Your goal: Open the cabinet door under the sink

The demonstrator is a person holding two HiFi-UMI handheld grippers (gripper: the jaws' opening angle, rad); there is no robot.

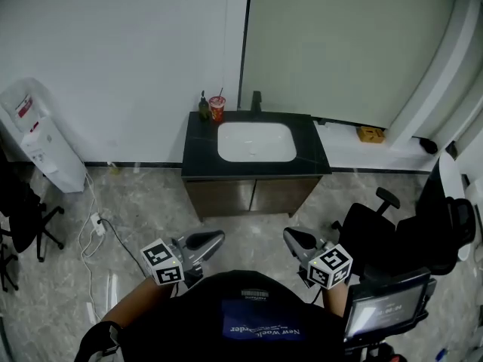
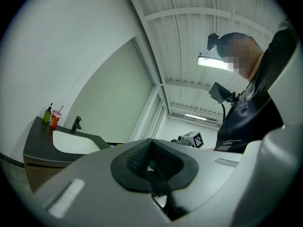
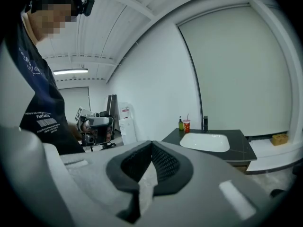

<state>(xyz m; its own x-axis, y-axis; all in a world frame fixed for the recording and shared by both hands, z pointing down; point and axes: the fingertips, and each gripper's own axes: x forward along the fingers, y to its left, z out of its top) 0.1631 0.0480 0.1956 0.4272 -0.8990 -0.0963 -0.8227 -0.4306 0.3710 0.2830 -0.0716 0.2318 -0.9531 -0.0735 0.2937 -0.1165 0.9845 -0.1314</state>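
The sink cabinet has a dark countertop [image 1: 317, 153], a white basin [image 1: 256, 142] and two brown doors [image 1: 253, 196] below, both closed. It stands against the far wall, well ahead of me. My left gripper [image 1: 205, 241] and right gripper [image 1: 299, 239] hover side by side over the floor, short of the cabinet, both shut and empty. In the left gripper view the jaws [image 2: 151, 143] meet at the tips, with the cabinet [image 2: 35, 171] low at the left. In the right gripper view the jaws [image 3: 151, 145] are pressed together, with the sink [image 3: 205, 142] at the right.
A faucet [image 1: 256, 100], a red cup [image 1: 217, 108] and a bottle [image 1: 203, 106] stand at the back of the counter. A water dispenser [image 1: 41, 138] and power strip [image 1: 98, 221] are at the left. A black office chair [image 1: 373, 228] is at the right, and a screen [image 1: 385, 308] sits near my right hand.
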